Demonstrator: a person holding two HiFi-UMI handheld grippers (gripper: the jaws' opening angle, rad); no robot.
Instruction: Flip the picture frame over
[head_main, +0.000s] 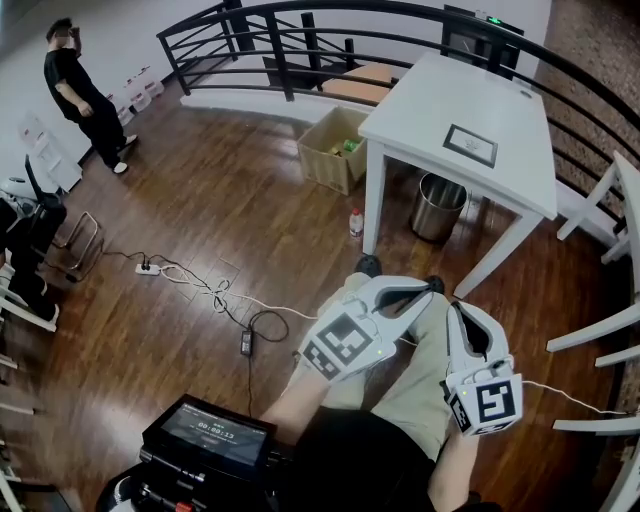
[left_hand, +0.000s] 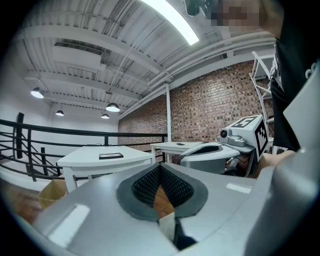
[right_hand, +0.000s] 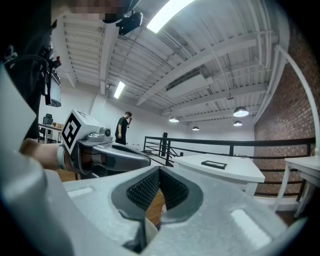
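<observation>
Currently both grippers are held level in front of the holder's legs, short of the white table (head_main: 440, 90) and well apart from it. Left gripper (head_main: 428, 287): jaws together, nothing between them. Right gripper (head_main: 459, 310): same, jaws pressed together and empty, just beside the left one. Picture frame (head_main: 470, 145) lies flat on the table top, toward the table's right part, untouched. A metal bin (head_main: 438, 207) stands under the table. A cardboard box (head_main: 335, 150) sits at the table's left side, and a small bottle (head_main: 355, 222) by its near left leg. A person in black (head_main: 85, 100) stands far left of the table.
</observation>
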